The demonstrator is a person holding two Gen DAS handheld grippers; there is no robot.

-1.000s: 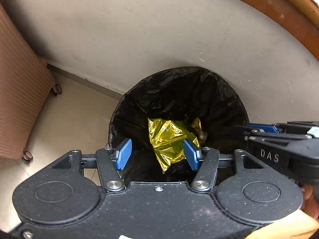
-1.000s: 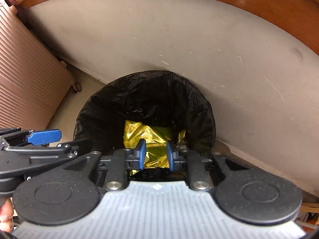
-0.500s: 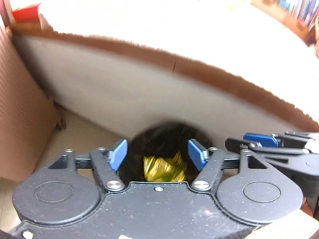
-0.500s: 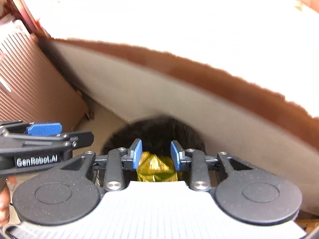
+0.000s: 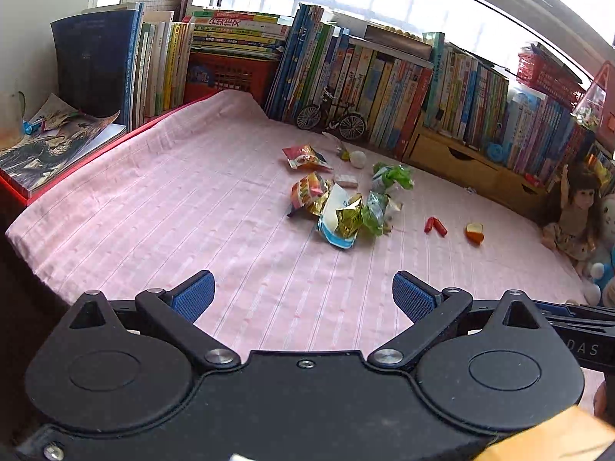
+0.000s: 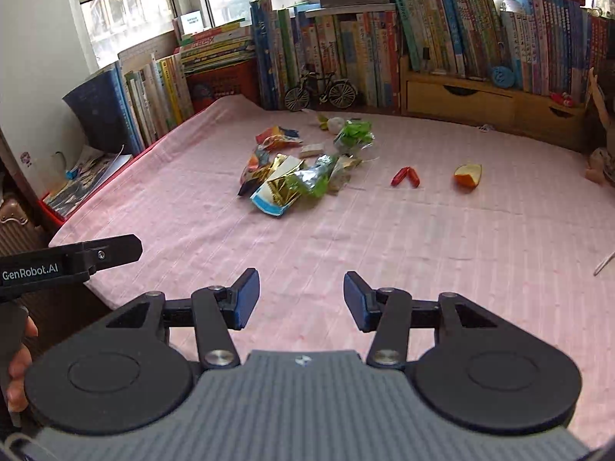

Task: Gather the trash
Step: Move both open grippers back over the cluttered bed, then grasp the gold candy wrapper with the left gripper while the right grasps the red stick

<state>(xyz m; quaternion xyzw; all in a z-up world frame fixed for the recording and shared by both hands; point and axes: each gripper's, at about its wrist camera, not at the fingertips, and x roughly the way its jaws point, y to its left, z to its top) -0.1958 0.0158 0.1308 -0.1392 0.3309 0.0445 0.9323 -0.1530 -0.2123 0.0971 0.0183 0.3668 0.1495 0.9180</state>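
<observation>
A heap of crumpled snack wrappers (image 5: 342,207) (image 6: 296,176) lies mid-table on the pink cloth (image 5: 192,211) (image 6: 423,238). Two red pieces (image 5: 435,226) (image 6: 405,176) and an orange peel (image 5: 474,232) (image 6: 468,174) lie to its right. My left gripper (image 5: 303,297) hangs above the cloth's near edge, its jaws opening wide with nothing between them. Beside it, my right gripper (image 6: 301,299) is also opening and holds nothing. Both stand well short of the wrappers. The trash bin is out of view.
Rows of books (image 5: 384,73) (image 6: 346,38) line the back and left of the table. A model bicycle (image 5: 331,117) (image 6: 321,90) stands before them, wooden drawers (image 6: 480,98) to the right, and a doll (image 5: 574,207) at far right. A suitcase (image 6: 15,226) stands left.
Both grippers have risen from over the black bin with the gold foil wrapper in it to above the table. Both sets of jaws have spread wider.
</observation>
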